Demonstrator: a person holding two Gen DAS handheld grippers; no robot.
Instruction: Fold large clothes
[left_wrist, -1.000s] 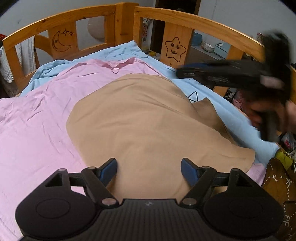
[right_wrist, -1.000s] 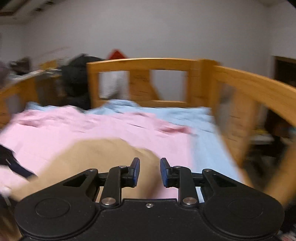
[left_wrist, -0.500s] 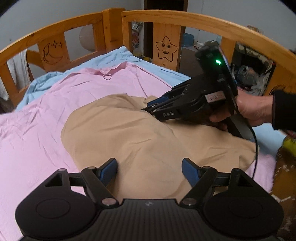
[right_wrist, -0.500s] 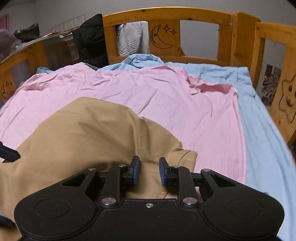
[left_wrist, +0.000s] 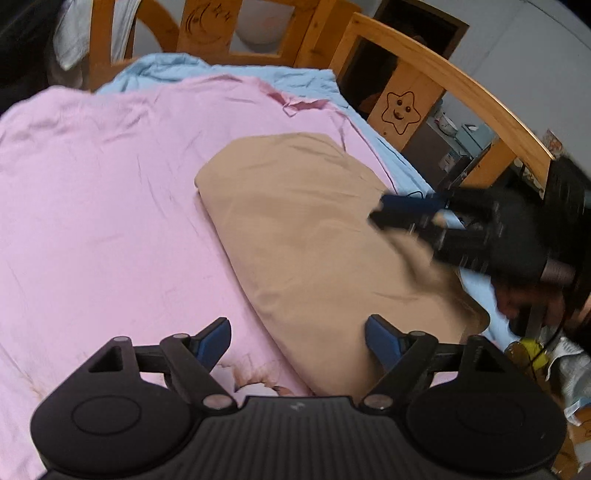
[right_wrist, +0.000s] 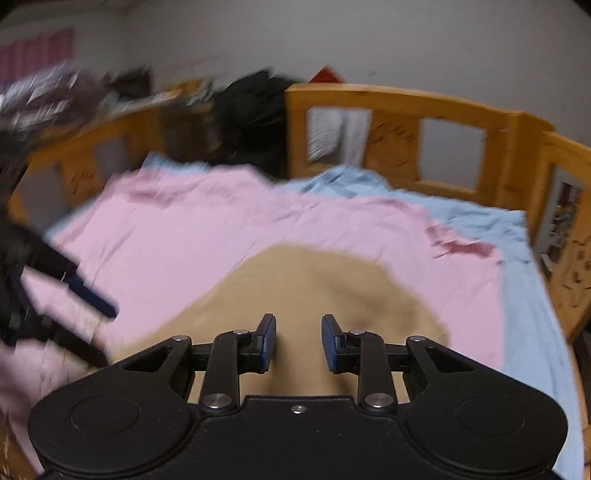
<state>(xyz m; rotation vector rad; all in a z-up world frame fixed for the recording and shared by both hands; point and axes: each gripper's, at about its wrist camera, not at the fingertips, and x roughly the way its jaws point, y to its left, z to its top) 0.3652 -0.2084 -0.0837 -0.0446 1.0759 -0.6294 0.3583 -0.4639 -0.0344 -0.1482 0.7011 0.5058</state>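
Observation:
A tan garment (left_wrist: 310, 229) lies folded on a pink sheet (left_wrist: 110, 192) on the bed; it also shows in the right wrist view (right_wrist: 314, 288). My left gripper (left_wrist: 297, 341) is open and empty, hovering over the garment's near left edge. My right gripper (right_wrist: 298, 341) has its jaws a small way apart with nothing between them, above the garment's near end. In the left wrist view it (left_wrist: 384, 214) hovers blurred over the garment's right side. The left gripper's fingers (right_wrist: 92, 299) show blurred at the left of the right wrist view.
A wooden bed rail (left_wrist: 443, 85) with a star cut-out runs along the right and far sides. A light blue sheet (right_wrist: 524, 280) lies under the pink one. Dark clothes (right_wrist: 255, 110) and a white towel (right_wrist: 336, 133) hang over the far rail (right_wrist: 406, 99).
The right gripper has lifted off the garment, pulled back to the right and opened a little. The left gripper has swung left, so the garment now sits to the right of its fingers.

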